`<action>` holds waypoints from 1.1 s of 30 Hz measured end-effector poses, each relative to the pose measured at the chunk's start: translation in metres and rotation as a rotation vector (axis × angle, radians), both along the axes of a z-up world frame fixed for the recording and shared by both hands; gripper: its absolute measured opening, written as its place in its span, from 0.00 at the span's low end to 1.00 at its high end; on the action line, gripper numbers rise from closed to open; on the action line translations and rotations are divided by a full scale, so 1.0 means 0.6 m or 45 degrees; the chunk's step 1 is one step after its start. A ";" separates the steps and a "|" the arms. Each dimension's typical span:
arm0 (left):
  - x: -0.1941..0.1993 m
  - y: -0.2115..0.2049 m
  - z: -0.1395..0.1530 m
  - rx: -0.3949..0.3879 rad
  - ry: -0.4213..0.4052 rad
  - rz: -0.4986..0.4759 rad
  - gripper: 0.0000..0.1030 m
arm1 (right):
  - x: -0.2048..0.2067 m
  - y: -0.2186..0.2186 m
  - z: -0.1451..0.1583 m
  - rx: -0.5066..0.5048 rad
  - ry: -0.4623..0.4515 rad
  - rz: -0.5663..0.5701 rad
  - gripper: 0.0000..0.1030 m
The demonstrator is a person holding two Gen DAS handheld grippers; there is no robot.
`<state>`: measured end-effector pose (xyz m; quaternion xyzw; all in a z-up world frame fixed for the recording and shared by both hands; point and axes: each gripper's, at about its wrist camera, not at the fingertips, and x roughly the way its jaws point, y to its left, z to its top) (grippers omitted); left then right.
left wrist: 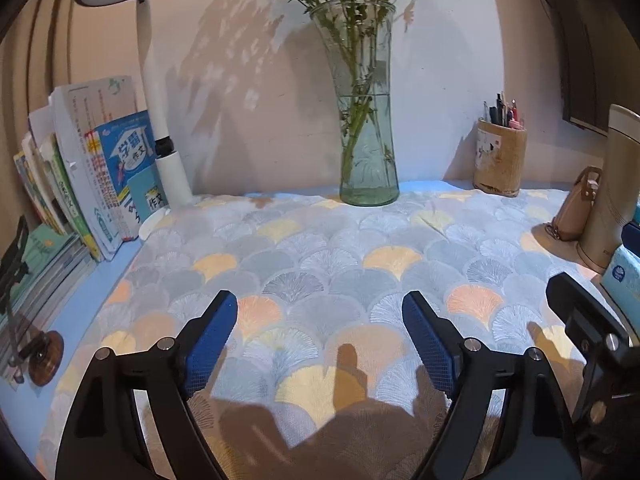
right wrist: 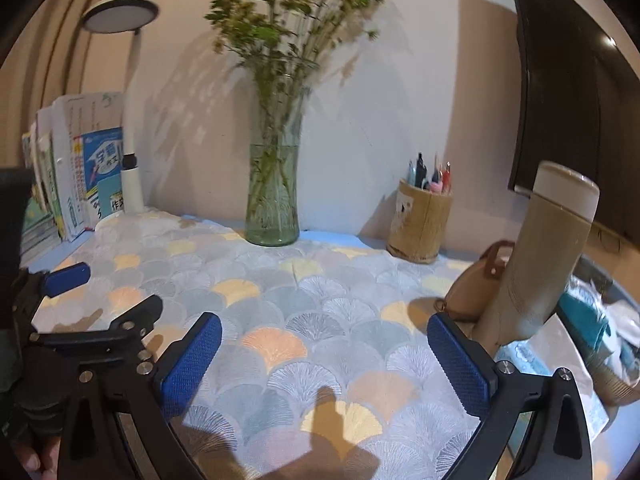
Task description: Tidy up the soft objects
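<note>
A cloth point(left wrist: 320, 248) printed with grey, yellow and orange fans lies spread flat over the blue desk, also filling the right wrist view point(right wrist: 304, 304). My left gripper point(left wrist: 320, 304) hovers open just above the cloth's near part, nothing between its blue pads. My right gripper point(right wrist: 325, 324) stands open beside it to the right, jaws wide and empty. The left gripper point(right wrist: 116, 288) shows at the left of the right wrist view. A small tan bag point(right wrist: 476, 284) and a blue-and-white tissue pack point(right wrist: 520, 356) sit at the cloth's right edge.
At the back stand a glass vase of flowers point(left wrist: 368, 160), a pen holder point(left wrist: 500, 160) and a white desk lamp point(left wrist: 168, 168). Books point(left wrist: 100, 168) lean at the left. A beige flask point(right wrist: 548, 252) and a dark monitor point(right wrist: 580, 100) stand at the right.
</note>
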<state>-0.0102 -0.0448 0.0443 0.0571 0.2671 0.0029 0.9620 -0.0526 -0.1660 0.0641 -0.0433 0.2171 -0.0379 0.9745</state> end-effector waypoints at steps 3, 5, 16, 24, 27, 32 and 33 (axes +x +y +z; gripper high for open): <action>-0.007 -0.004 0.004 0.017 -0.036 -0.004 0.81 | -0.001 -0.001 0.000 0.013 0.000 0.012 1.00; -0.012 -0.009 0.006 0.040 -0.060 -0.004 0.84 | 0.001 -0.011 0.000 0.065 0.014 0.019 1.00; -0.031 -0.025 0.016 0.128 -0.156 0.011 0.86 | 0.033 -0.071 -0.019 0.289 0.156 -0.047 1.00; -0.034 -0.027 0.016 0.134 -0.161 0.008 0.87 | 0.030 -0.070 -0.018 0.276 0.152 -0.053 1.00; -0.030 -0.027 0.014 0.137 -0.141 0.012 0.87 | 0.034 -0.074 -0.021 0.292 0.168 -0.051 1.00; -0.031 -0.028 0.013 0.141 -0.140 0.006 0.88 | 0.042 -0.076 -0.027 0.293 0.198 -0.060 1.00; -0.031 -0.028 0.013 0.140 -0.136 0.005 0.91 | 0.041 -0.075 -0.027 0.289 0.196 -0.060 1.00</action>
